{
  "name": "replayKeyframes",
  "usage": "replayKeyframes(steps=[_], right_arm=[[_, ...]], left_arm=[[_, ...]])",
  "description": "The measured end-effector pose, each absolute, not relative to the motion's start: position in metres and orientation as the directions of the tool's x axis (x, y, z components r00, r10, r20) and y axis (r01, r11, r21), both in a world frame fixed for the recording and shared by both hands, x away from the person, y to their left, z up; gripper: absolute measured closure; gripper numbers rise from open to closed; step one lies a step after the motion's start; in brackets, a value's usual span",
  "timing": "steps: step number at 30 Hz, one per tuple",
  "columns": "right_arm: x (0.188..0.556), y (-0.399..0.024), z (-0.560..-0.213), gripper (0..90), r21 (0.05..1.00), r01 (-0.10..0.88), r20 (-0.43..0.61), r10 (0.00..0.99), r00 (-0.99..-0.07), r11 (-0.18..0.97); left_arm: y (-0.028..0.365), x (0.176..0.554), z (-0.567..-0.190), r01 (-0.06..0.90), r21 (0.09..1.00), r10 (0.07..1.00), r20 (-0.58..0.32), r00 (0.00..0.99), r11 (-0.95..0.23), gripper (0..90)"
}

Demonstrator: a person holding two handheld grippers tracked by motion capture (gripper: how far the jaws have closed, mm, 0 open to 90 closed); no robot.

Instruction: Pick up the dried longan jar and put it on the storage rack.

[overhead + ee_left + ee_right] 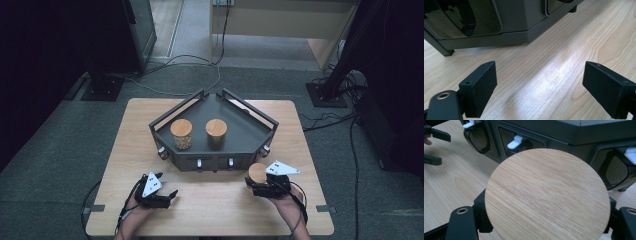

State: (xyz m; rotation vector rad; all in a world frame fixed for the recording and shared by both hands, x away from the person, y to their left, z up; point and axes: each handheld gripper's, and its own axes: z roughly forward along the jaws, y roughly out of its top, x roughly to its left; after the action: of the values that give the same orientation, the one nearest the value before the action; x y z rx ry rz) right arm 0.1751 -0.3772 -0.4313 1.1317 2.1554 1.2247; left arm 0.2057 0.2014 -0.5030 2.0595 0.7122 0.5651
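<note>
The wooden-lidded jar [257,173] sat clamped in the right gripper [264,184] near the rack [240,145]; the left gripper [161,197] gaped wide, holding nothing.

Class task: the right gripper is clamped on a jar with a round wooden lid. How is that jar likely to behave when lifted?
The jar is probably rigid. Its round sides may slip in the right gripper. Set sideways, it would likely roll.

Both forearms come in from the table's [210,210] near edge. The left gripper [172,195] rests low near the front left corner, jaws spread wide with nothing between them. The right gripper [250,184], toward the front right, has its jaws clamped on a wooden-lidded jar [257,173].
</note>
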Motion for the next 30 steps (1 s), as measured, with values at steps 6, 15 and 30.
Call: replayKeyframes(steps=[6,15,30], right_arm=[[0.177,-0.376,-0.429,25.4,0.846,0.449,0.034,0.811,-0.584,0.287],[0.179,-0.375,-0.421,25.4,0.841,0.448,0.028,0.804,-0.594,0.302],[0.178,-0.371,-0.415,25.5,0.851,0.412,-0.005,0.789,-0.614,0.326]], left_arm=[[0.202,0.206,-0.503,0.278,0.841,0.667,0.125,0.734,-0.464,12.1],[0.202,0.206,-0.503,0.276,0.842,0.667,0.127,0.735,-0.464,12.1],[0.202,0.206,-0.504,0.278,0.843,0.668,0.123,0.734,-0.461,12.1]])
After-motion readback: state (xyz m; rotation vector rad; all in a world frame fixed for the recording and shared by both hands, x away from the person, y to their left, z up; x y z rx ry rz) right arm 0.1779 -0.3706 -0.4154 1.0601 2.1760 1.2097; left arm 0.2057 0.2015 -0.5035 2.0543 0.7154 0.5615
